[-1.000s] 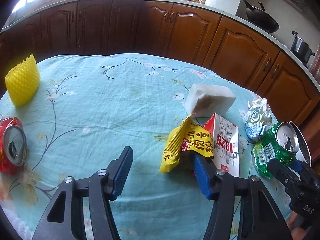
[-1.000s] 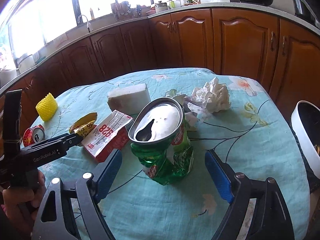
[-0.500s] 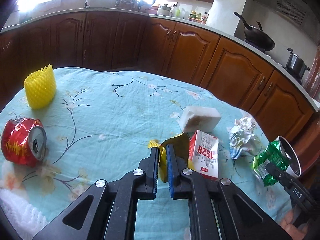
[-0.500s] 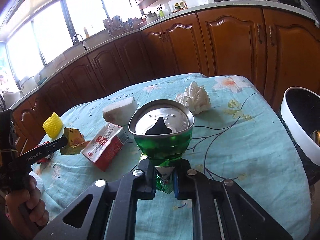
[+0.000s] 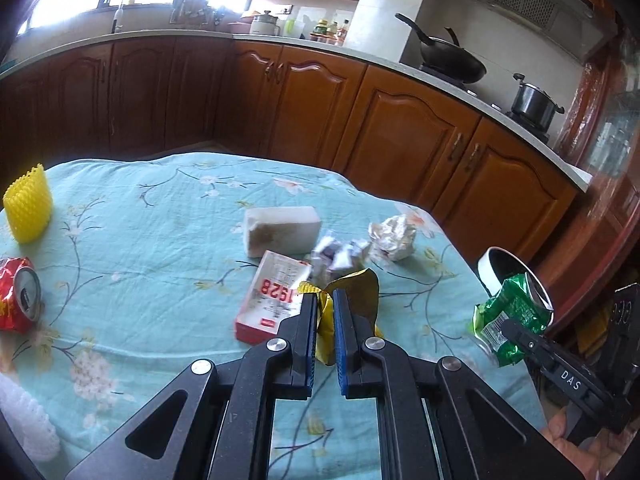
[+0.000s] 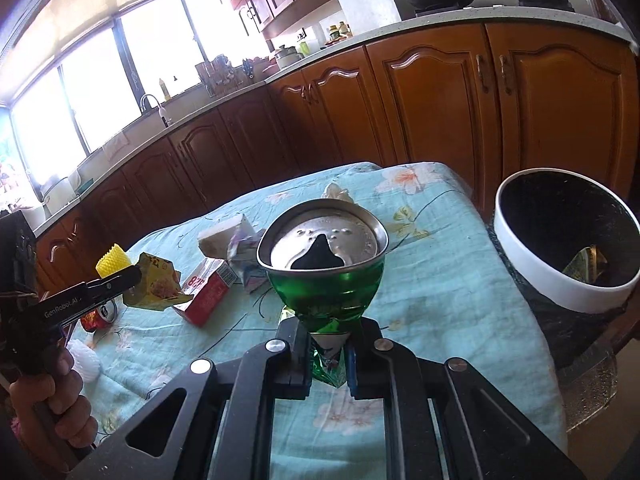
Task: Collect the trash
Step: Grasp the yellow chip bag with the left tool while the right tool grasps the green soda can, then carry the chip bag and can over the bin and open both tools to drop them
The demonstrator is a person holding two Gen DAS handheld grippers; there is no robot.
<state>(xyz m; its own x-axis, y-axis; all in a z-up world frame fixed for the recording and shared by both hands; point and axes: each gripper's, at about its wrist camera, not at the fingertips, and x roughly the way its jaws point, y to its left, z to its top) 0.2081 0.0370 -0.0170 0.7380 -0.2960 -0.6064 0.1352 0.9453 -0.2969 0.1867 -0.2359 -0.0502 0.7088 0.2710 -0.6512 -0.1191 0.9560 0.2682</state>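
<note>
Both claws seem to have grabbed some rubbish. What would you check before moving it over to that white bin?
1. Left gripper shut on the yellow wrapper: ok.
2. Right gripper shut on the green can: ok, though it pinches only the crushed lower end.
3. Both pieces lifted off the tablecloth: ok.
4. Bin mouth open, with room inside: ok.
5. Way from can to bin free: ok.
6. Can holds no liquid: cannot tell.

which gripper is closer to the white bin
Right. The right gripper, shut on the green can, is just beside the white bin. The left gripper, holding the yellow wrapper, is farther back over the table.
</note>
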